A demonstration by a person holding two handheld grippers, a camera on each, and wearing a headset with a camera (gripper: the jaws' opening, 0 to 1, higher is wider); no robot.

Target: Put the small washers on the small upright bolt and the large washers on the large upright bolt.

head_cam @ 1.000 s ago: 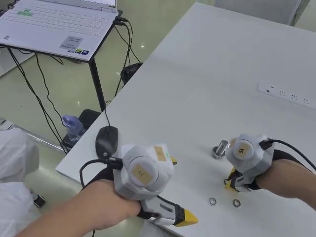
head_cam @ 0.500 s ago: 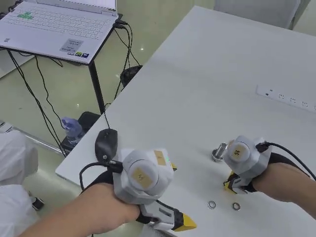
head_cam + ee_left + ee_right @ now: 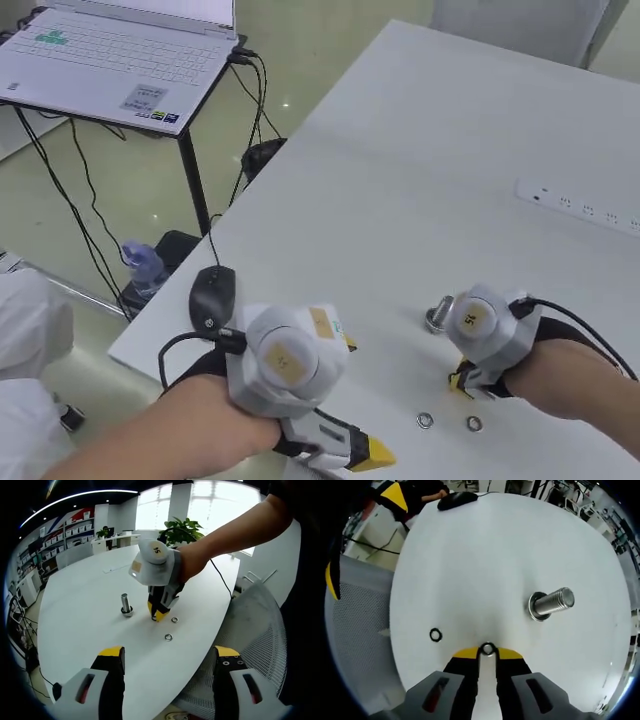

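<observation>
Washer (image 3: 488,644) pinched btwn R gripper (image 3: 488,653) tips.

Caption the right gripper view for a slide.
Right gripper pinching a washer on the white table, with the upright bolt and a loose washer nearby.

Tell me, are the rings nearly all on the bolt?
Not yet. A ring sits at the foot of the bolt, but I cannot tell if it is a washer. The right gripper pinches one washer on the table. Two loose washers lie beside it. The left gripper is open, holding nothing.
</observation>
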